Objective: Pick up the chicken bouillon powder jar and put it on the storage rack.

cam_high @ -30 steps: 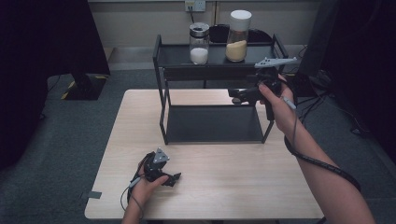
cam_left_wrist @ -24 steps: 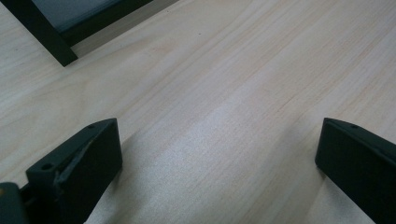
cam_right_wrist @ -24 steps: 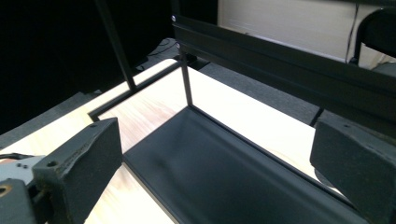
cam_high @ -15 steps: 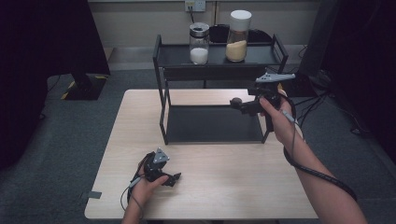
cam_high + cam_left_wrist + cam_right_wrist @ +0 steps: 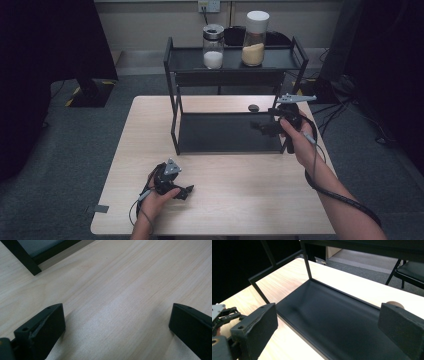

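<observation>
Near the front edge of the pale wooden worktop (image 5: 235,210), left tongs (image 5: 186,192) resting low, jaws wide apart, holding nothing, likely just waiting. Farther back, right tongs (image 5: 257,125) raised beside the black metal two-level rack (image 5: 227,132), jaws wide apart and empty, aimed over its bare bottom tray. Up top at the back, glass jar of white grains (image 5: 213,46) and taller jar of yellow grains (image 5: 254,39), probably the next goal.

Left tool (image 5: 186,191) low, jaws wide apart; right tool (image 5: 256,125) raised, forearm extended, jaws wide.

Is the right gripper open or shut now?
Open: the right gripper has its jaws wide apart, with only the black rack shelf between them.
</observation>
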A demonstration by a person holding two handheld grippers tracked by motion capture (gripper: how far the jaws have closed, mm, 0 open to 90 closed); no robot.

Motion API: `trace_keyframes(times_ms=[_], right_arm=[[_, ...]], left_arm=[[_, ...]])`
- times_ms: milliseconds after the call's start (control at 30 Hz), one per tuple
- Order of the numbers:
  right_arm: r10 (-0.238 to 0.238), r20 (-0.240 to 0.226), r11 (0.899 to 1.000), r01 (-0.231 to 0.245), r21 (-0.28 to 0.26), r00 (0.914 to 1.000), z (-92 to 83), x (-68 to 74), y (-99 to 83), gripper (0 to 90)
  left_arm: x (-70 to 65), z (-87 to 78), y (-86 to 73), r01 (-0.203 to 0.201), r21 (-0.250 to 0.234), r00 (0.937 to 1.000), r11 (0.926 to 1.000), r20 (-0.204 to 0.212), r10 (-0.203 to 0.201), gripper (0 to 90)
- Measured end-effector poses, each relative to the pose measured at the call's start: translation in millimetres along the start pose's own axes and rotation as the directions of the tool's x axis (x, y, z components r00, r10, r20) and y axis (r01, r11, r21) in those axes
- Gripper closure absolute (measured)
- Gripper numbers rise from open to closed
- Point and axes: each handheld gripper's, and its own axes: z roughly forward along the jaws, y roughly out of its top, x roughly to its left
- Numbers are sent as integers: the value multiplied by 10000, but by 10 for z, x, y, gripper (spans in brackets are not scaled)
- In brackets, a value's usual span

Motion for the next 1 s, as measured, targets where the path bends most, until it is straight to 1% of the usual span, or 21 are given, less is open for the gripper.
trace_keyframes(times_ms=[233,367,600,867,1000], right_arm=[[153,125,9998,-155,101,9998,9,-34,-197,20],[142,207,9997,-146,202,9997,23,-41,-320,20],[315,238,9991,-321,261,9992,39,-67,-543,21],[359,387,9987,-372,350,9986,26,-85,-724,21],[278,468,9988,-297,399,9985,12,-84,-808,21]], left_arm=[[0,0,0,4,-2,10000,10000,0,-4,0],[0,0,0,4,-2,10000,10000,0,-4,0],[0,0,0,0,0,10000,10000,0,0,0],[0,0,1,-4,3,10000,10000,0,4,0],[0,1,-1,5,-5,10000,10000,0,-5,0]])
